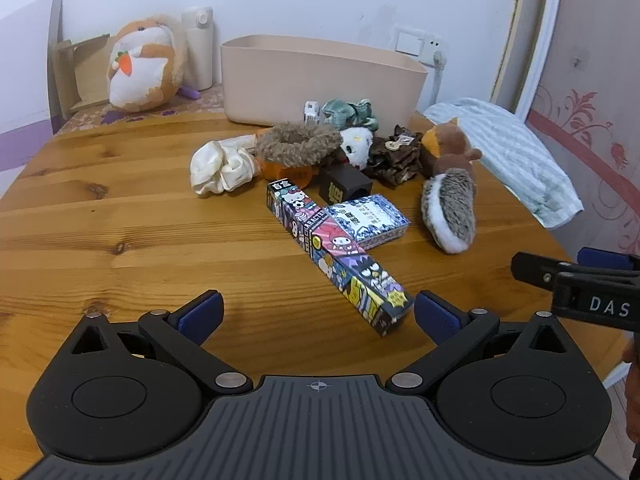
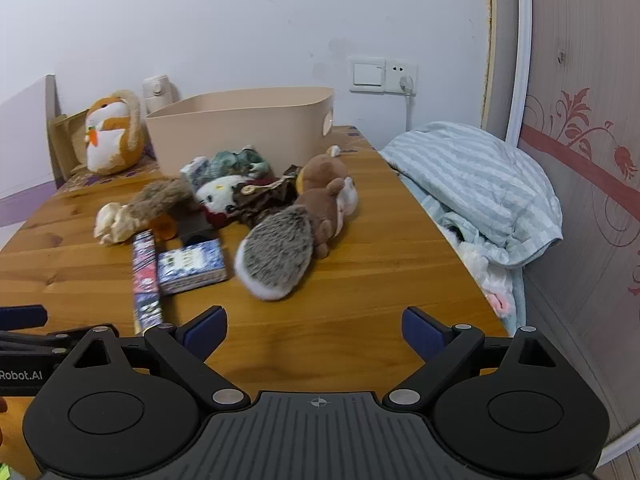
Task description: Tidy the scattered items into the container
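A beige tub (image 1: 320,80) (image 2: 244,128) stands at the back of the wooden table (image 1: 120,220). In front of it lie scattered items: a long cartoon box (image 1: 340,256) (image 2: 145,276), a blue-and-white card box (image 1: 366,220) (image 2: 192,266), a squirrel plush (image 1: 450,196) (image 2: 296,240), a white scrunchie (image 1: 220,168) (image 2: 114,222), a furry brown scrunchie (image 1: 296,144), a black box (image 1: 344,188), a white kitty plush (image 2: 224,194) and a green scrunchie (image 1: 350,112). My left gripper (image 1: 318,316) is open and empty, near the cartoon box's end. My right gripper (image 2: 314,334) is open and empty, short of the squirrel.
A hamster plush (image 1: 144,68), a cream bottle (image 1: 198,48) and a cardboard box (image 1: 76,76) stand at the back left. A striped pillow (image 2: 480,184) lies off the table's right edge. A wall socket with a plug (image 2: 384,76) is behind the tub.
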`<move>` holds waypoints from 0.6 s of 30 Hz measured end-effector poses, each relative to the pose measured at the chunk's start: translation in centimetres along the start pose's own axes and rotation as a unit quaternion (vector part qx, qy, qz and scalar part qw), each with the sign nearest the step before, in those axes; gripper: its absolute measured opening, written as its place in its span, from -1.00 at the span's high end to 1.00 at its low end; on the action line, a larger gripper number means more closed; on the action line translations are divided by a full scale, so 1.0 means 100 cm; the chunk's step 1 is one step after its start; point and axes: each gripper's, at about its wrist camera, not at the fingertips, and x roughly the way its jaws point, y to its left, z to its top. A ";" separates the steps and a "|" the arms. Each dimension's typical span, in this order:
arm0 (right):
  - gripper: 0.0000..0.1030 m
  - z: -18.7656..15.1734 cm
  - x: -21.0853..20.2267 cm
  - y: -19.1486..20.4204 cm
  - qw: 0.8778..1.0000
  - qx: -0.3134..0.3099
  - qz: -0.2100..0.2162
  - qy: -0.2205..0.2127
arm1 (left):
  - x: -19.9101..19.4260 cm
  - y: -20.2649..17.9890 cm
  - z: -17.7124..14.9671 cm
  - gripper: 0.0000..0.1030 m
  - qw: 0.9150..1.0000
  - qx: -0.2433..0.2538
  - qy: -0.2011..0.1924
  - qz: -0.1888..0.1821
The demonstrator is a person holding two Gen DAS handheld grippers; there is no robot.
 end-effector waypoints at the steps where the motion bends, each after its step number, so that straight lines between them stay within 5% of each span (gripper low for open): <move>1: -0.85 0.002 0.004 -0.002 1.000 0.000 0.000 0.000 | 0.004 0.000 0.002 -1.00 1.000 -0.001 0.001 0.001; 10: -0.83 0.027 0.037 -0.022 1.000 0.000 0.001 -0.006 | 0.028 -0.015 0.017 -1.00 1.000 0.000 0.005 -0.013; 18: -0.81 0.057 0.072 -0.030 1.000 -0.002 0.012 -0.005 | 0.060 -0.010 0.024 -1.00 0.997 -0.062 0.041 -0.026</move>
